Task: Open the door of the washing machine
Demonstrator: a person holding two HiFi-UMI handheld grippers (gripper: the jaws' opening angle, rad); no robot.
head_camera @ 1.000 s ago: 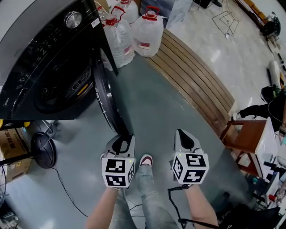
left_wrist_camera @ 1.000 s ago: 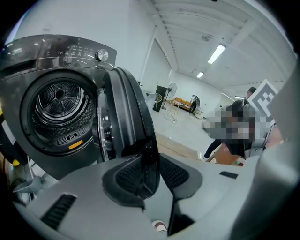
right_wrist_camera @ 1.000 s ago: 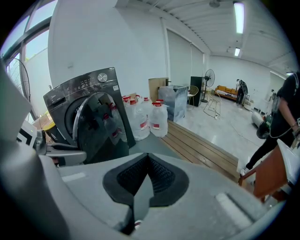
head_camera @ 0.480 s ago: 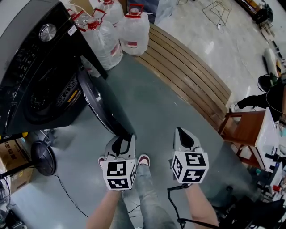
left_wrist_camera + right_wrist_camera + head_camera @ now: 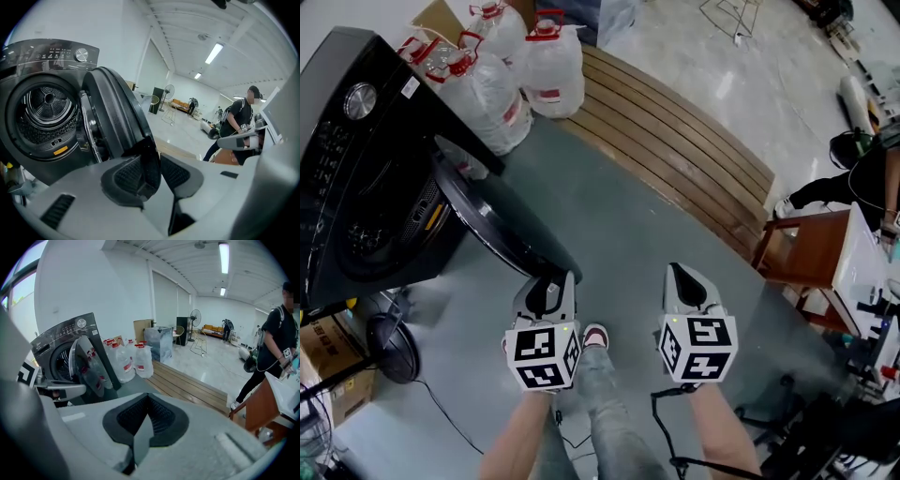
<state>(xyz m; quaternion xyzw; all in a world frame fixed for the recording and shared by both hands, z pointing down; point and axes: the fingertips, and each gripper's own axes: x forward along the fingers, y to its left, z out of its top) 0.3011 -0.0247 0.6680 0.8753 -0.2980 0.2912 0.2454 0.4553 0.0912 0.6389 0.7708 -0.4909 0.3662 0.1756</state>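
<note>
The black front-loading washing machine [image 5: 356, 187] stands at the upper left with its round door [image 5: 497, 230] swung well out from the drum [image 5: 47, 108]. My left gripper [image 5: 551, 281] is at the door's free edge. In the left gripper view that dark edge [image 5: 146, 159] lies between the pads, and the jaws are opening around it. My right gripper [image 5: 680, 274] hovers over the floor to the right of the door, pads together, holding nothing. The right gripper view shows the machine [image 5: 61, 348] and open door [image 5: 86, 366] at far left.
Several large water jugs [image 5: 534, 66] stand beside the machine. A slatted wooden platform [image 5: 675, 150] runs diagonally behind. A wooden stool [image 5: 806, 253] sits at right, a floor fan [image 5: 389, 347] and cardboard box [image 5: 319, 366] at lower left. A person [image 5: 239, 122] stands further off.
The door has swung further out from the machine along with my left gripper. Both grippers have drawn back from the machine together.
</note>
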